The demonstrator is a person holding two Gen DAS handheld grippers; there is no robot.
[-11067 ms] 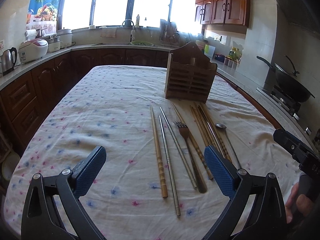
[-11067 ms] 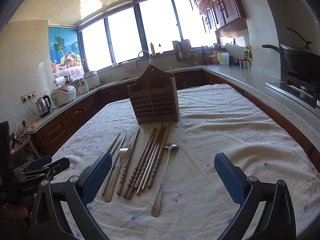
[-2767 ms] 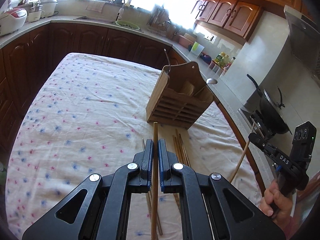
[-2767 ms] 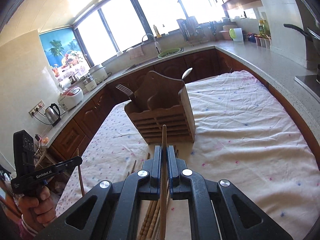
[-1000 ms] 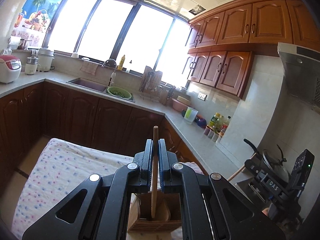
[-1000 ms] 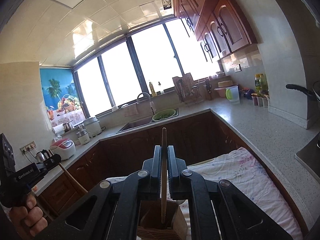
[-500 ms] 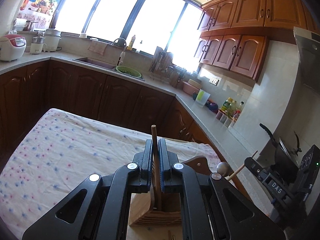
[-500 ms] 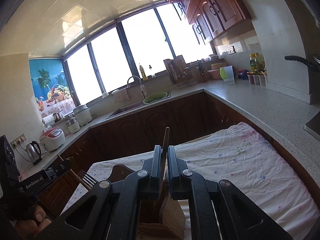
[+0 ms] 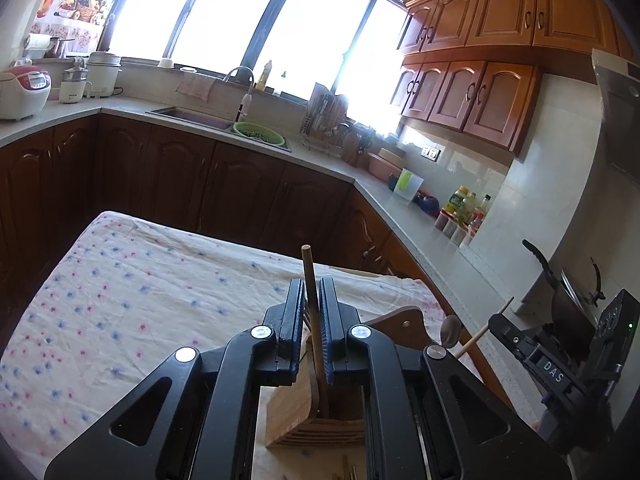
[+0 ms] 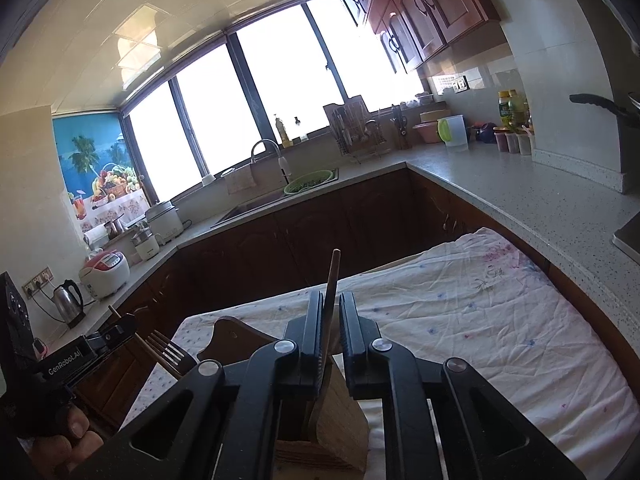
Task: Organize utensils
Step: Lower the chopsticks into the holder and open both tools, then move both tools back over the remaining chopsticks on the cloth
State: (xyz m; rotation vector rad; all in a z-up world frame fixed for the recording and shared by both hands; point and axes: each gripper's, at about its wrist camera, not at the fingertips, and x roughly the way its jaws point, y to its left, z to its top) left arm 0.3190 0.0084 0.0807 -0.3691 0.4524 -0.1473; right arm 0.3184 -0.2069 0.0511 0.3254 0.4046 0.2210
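Above the wooden holder [image 9: 304,412], both grippers' jaws have just been opening: left gripper [image 9: 311,320] and right gripper [image 10: 330,324] stand narrow, each around an upright chopstick [image 9: 310,292] dropped into it.

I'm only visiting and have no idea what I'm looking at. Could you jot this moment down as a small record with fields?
Place: kitchen, table under a flowered cloth
Wooden holder: standing on the cloth
Left tongs: open, jaws have just been opening; left chopstick stands loose between them, lower end in the holder
Right tongs: open, jaws have just been opening; right chopstick leans loose between them, lower end in the holder
Already in the holder: fork, spoon
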